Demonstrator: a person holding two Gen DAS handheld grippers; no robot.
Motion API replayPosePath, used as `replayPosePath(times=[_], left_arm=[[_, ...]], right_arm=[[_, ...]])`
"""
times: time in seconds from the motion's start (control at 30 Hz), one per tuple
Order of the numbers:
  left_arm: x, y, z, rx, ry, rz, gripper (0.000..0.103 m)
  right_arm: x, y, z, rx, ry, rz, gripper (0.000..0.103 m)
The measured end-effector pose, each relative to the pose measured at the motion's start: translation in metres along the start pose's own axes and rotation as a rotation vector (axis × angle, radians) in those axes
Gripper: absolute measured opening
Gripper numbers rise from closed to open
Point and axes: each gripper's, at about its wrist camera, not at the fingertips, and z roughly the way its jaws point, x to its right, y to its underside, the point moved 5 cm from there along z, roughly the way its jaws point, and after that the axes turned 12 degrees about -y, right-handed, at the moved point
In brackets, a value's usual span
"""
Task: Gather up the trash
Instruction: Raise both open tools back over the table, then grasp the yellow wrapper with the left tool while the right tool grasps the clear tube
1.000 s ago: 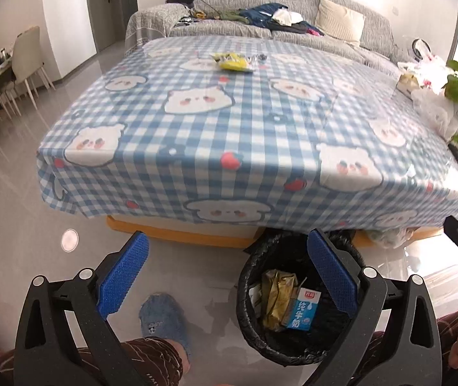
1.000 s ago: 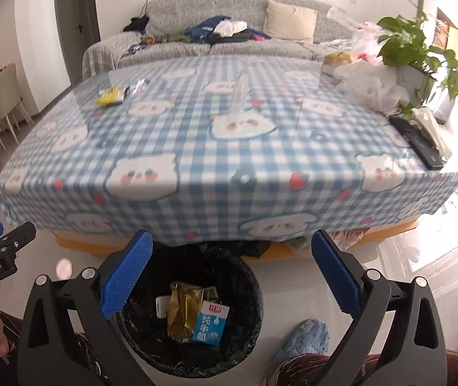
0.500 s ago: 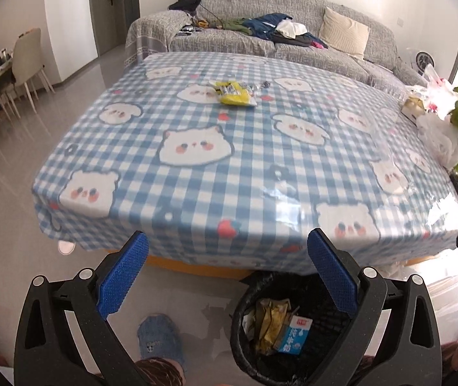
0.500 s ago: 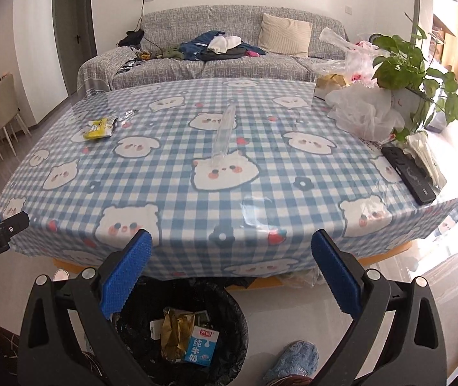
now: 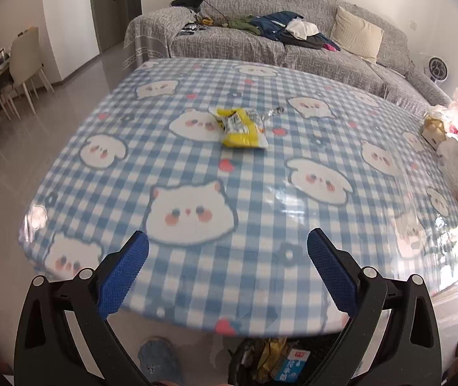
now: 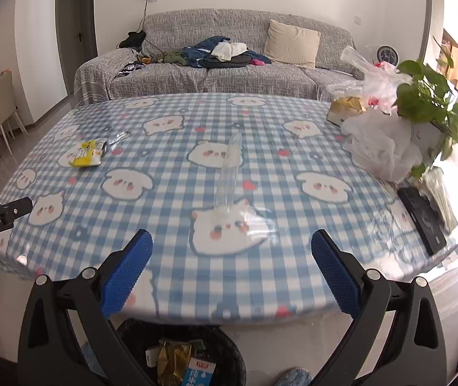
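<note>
A yellow snack wrapper point(image 5: 242, 126) lies on the blue checked tablecloth point(image 5: 196, 177), far ahead of my open left gripper point(image 5: 228, 273); it also shows at the table's left, wrapper point(image 6: 88, 153). A small clear crinkled wrapper point(image 5: 272, 113) lies just past it. A clear plastic wrapper point(image 6: 229, 173) lies in the table's middle, just ahead of my open right gripper point(image 6: 232, 276). The black-lined trash bin point(image 6: 177, 357) below the table's near edge holds a gold packet and a blue milk carton point(image 6: 198, 373). Neither gripper holds anything.
White plastic bags point(image 6: 376, 141), a potted plant point(image 6: 431, 106) and a black remote point(image 6: 423, 218) crowd the table's right side. A grey sofa point(image 6: 229, 64) with clothes stands behind. Chairs point(image 5: 26, 61) are at the far left. A blue slipper point(image 5: 159, 362) is on the floor.
Both grippers have risen from bin level and moved forward over the table's near edge. The bin has dropped to the bottom of both views. Both stayed open.
</note>
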Motion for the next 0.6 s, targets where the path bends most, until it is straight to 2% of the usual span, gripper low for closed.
replayPosePath(times=[0.3,0.6], left_arm=[[0.019,-0.054,0.048,-0.011,-0.036,0.003,0.097],[0.029,-0.08,0.088,-0.047,-0.034,-0.009,0.097]], right_arm=[[0.003,-0.025,0.053,-0.042,-0.03,0.014,0.091],[0.015,-0.039,0.094,-0.069,-0.029,0.028,0.09]])
